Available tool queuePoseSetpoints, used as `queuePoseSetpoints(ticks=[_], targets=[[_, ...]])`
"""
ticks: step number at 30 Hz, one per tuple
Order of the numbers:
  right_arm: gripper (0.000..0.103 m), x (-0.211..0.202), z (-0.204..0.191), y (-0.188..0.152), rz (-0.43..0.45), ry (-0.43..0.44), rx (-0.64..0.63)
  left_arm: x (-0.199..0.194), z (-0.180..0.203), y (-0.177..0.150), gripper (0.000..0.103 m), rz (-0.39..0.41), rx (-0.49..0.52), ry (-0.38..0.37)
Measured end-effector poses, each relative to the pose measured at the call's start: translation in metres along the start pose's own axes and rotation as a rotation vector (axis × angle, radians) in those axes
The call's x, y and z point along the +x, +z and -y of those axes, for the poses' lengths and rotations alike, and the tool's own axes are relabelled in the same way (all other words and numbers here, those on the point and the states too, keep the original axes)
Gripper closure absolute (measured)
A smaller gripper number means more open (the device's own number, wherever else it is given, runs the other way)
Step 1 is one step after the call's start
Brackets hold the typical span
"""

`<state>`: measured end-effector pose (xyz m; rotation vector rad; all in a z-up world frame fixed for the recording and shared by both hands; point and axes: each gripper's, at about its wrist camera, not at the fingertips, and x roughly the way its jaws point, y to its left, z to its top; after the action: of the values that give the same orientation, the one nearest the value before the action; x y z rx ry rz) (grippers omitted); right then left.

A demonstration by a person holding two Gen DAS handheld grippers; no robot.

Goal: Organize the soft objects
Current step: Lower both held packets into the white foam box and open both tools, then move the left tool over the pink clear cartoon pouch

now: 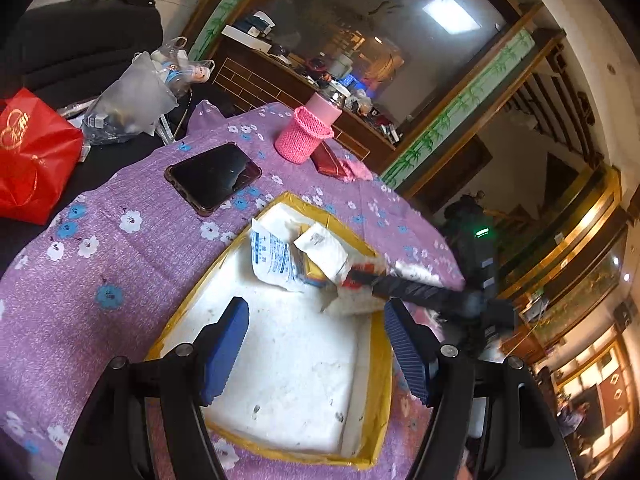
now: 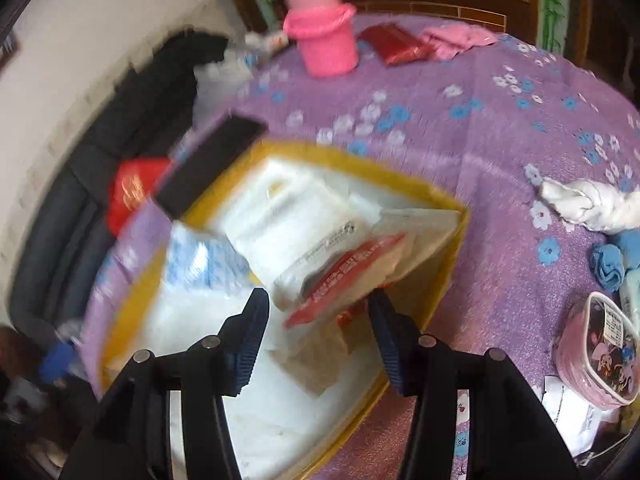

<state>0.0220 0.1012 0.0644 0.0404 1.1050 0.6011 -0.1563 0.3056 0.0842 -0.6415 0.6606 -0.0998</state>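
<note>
A white foam box with a yellow taped rim (image 1: 188, 300) (image 2: 448, 280) lies on the purple flowered cloth. Soft tissue packs lie at its far end: a blue-printed pack (image 1: 272, 258) (image 2: 196, 260) and a white pack (image 1: 324, 250) (image 2: 304, 220). A white pack with a red label (image 2: 348, 280) (image 1: 360, 280) lies between the open jaws of my right gripper (image 2: 318, 320), which reaches in from the right in the left wrist view (image 1: 362, 276). My left gripper (image 1: 316, 340) is open and empty above the box's bare floor.
A black phone (image 1: 212, 176), a pink knitted cup (image 1: 304, 132) (image 2: 326, 40) and a red packet (image 2: 394, 44) lie beyond the box. A white rolled cloth (image 2: 584, 204), blue cloths (image 2: 610, 264) and a pink pouch (image 2: 596, 352) lie to the right. A red bag (image 1: 28, 156) sits left.
</note>
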Motion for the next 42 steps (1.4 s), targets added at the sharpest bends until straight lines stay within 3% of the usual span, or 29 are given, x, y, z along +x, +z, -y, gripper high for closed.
queuePoseSetpoints(ticks=[3, 6, 8, 14, 16, 18, 22, 24, 27, 29, 32, 35, 39, 42], targets=[[0.048, -0.046, 0.013, -0.007, 0.111, 0.078, 0.047, 0.007, 0.008, 0.0, 0.028, -0.034, 0.038, 0.048], [0.037, -0.098, 0.028, -0.025, 0.225, 0.038, 0.036, 0.023, 0.017, 0.003, 0.026, -0.075, 0.041, 0.055], [0.036, -0.131, 0.044, -0.042, 0.289, -0.003, 0.026, 0.042, 0.025, 0.007, 0.024, -0.124, 0.037, 0.065], [0.028, -0.187, 0.104, -0.08, 0.384, -0.075, 0.103, 0.124, 0.008, 0.027, 0.024, -0.297, -0.108, 0.116], [0.028, -0.199, 0.131, -0.092, 0.399, -0.085, 0.158, 0.145, -0.001, 0.035, 0.024, -0.304, -0.153, 0.16], [0.028, -0.208, 0.153, -0.101, 0.411, -0.1, 0.204, 0.157, -0.003, 0.045, 0.024, -0.259, -0.159, 0.206], [0.028, -0.226, 0.192, -0.116, 0.446, -0.13, 0.277, 0.161, 0.011, 0.055, 0.024, -0.244, -0.115, 0.219], [0.028, -0.234, 0.214, -0.121, 0.48, -0.143, 0.325, 0.15, 0.021, 0.05, 0.024, -0.264, -0.112, 0.176], [0.028, -0.241, 0.246, -0.123, 0.527, -0.169, 0.386, 0.12, 0.057, 0.032, 0.024, -0.255, 0.018, 0.167], [0.028, -0.242, 0.268, -0.122, 0.554, -0.189, 0.421, 0.099, 0.1, 0.016, 0.024, -0.217, 0.197, 0.139], [0.028, -0.233, 0.3, -0.124, 0.571, -0.221, 0.468, 0.095, 0.154, -0.005, 0.023, -0.233, 0.369, 0.077], [0.028, -0.219, 0.324, -0.135, 0.582, -0.227, 0.511, 0.117, 0.184, -0.017, 0.023, -0.301, 0.371, 0.019], [0.028, -0.206, 0.345, -0.146, 0.535, -0.228, 0.578, 0.17, 0.207, -0.028, 0.023, -0.373, 0.241, -0.012], [0.028, -0.211, 0.344, -0.147, 0.563, -0.215, 0.566, 0.203, 0.254, -0.042, 0.023, -0.359, 0.388, 0.034]])
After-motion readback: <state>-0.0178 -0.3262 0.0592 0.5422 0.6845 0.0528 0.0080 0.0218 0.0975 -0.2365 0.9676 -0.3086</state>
